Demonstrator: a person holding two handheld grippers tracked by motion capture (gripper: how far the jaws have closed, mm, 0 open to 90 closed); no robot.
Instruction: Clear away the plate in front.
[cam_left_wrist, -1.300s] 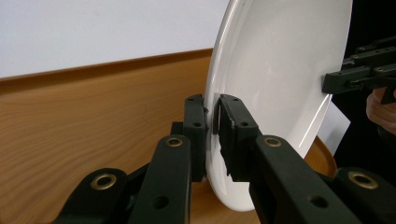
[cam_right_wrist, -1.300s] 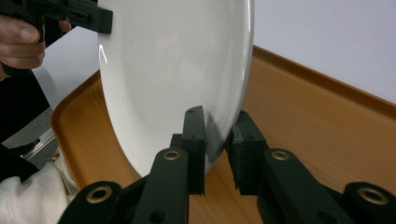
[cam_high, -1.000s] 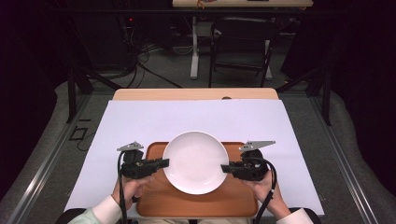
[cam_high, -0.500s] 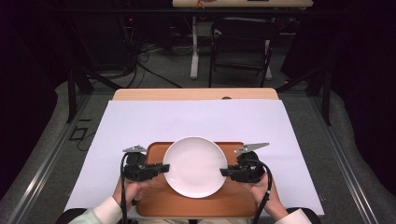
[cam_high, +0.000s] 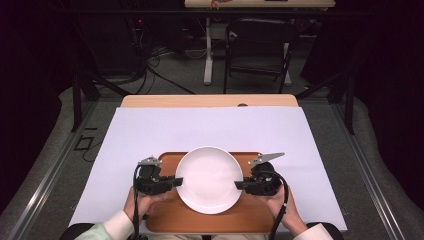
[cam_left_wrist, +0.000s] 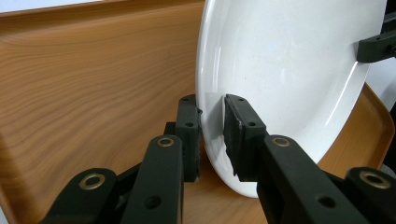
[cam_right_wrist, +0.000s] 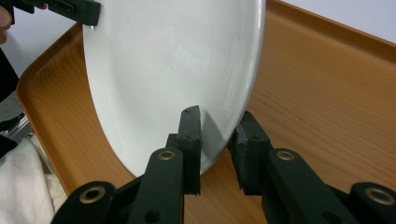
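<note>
Gripping tools sit in both our hands. In the high view, our left black two-jaw gripper (cam_high: 176, 181) meets the left rim of a round white ceramic plate (cam_high: 209, 179), and our right black two-jaw gripper (cam_high: 239, 185) meets its right rim. The plate lies over a rectangular brown wooden tray (cam_high: 210, 220), which rests on a wide white sheet (cam_high: 210, 127) covering the table. Our two hands come in from the bottom edge, in pale sleeves.

In the left gripper view, the plate's rim stands between the left gripper (cam_left_wrist: 212, 135)'s two black pads. One pad lies against the plate's underside; the other stands a sliver off its upper face. These jaws have just been opening, with the rim between them. The wood grain of the tray runs behind. The other gripper's tip meets the far rim at upper right.

In the right gripper view, the right gripper (cam_right_wrist: 219, 140) straddles the near rim likewise. A narrow gap shows beside each pad, so the clamp looks slack. These jaws have also just been opening around the rim.
</note>
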